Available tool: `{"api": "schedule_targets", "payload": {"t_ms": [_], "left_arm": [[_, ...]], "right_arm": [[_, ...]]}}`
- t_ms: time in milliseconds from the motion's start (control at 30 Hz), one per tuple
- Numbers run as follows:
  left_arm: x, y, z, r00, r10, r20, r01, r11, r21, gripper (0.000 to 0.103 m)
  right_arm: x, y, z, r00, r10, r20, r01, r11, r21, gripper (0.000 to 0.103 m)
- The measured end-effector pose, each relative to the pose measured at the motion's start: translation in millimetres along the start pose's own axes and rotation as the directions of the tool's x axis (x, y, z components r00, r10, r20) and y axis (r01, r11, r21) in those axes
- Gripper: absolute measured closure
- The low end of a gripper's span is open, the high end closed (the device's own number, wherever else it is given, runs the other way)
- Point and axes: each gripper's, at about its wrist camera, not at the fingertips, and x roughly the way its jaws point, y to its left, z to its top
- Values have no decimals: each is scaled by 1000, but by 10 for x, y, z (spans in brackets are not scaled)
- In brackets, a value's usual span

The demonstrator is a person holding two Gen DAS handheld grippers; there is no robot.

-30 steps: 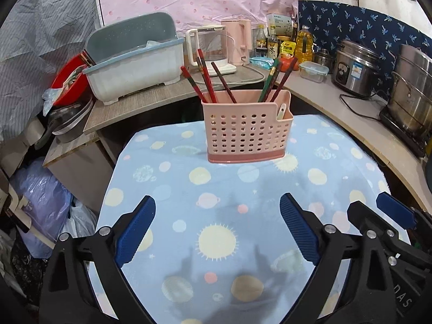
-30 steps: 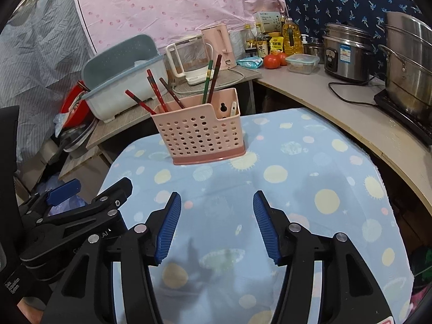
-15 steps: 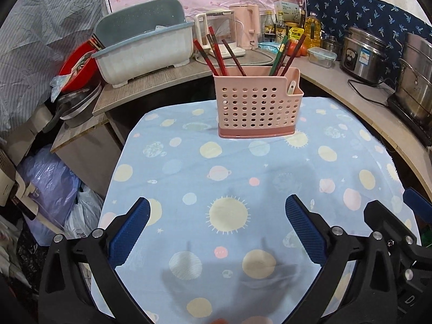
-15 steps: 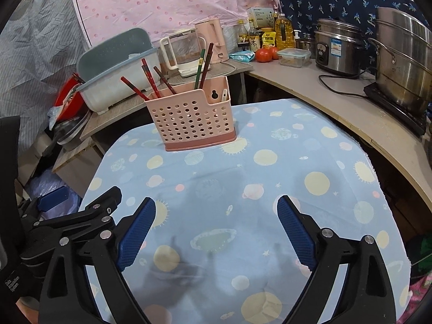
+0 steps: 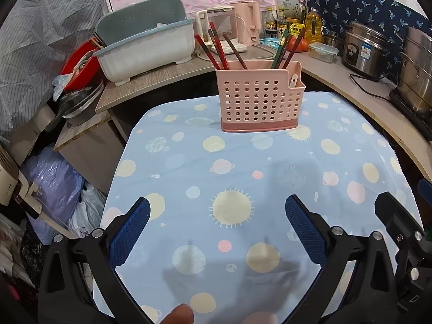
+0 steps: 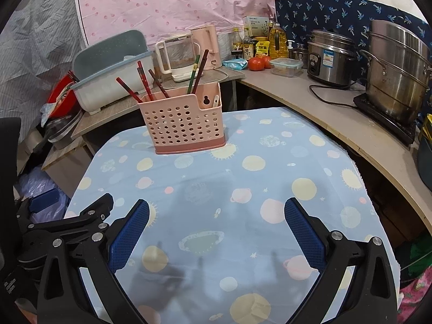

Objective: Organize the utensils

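both claws, left claw [image 5: 217,229] and right claw [image 6: 216,229], hang wide open and empty, the right's jaws having just spread, well back from the pink utensil holder [image 5: 260,101] on the bench [image 5: 270,167]; chopsticks [image 5: 216,50] stowed, sorting looks finished.

We see both views evenly and fairly brightly lit by soft indoor light from above — no harsh glare, only mild sheen on the steel pots [image 6: 397,75] and rice cooker [image 5: 364,48]. Faint grey shadows of the gripper fingers fall on the blue tablecloth [image 5: 243,167] near the bottom of each view. Focus is sharp across the centre. The fisheye bends the counter edge [image 6: 337,124] into a curve, and black vignette fills the corners — detail there smears and darkens.
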Motion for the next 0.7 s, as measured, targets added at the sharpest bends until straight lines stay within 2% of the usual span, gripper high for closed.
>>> {"api": "schedule_targets", "payload": {"t_ms": [700], "left_arm": [[12, 32, 1, 1000, 28, -1, -29, 999, -18, 7]], "right_arm": [[30, 18, -54, 1000, 0, -3, 0, 1000, 1, 6]]}}
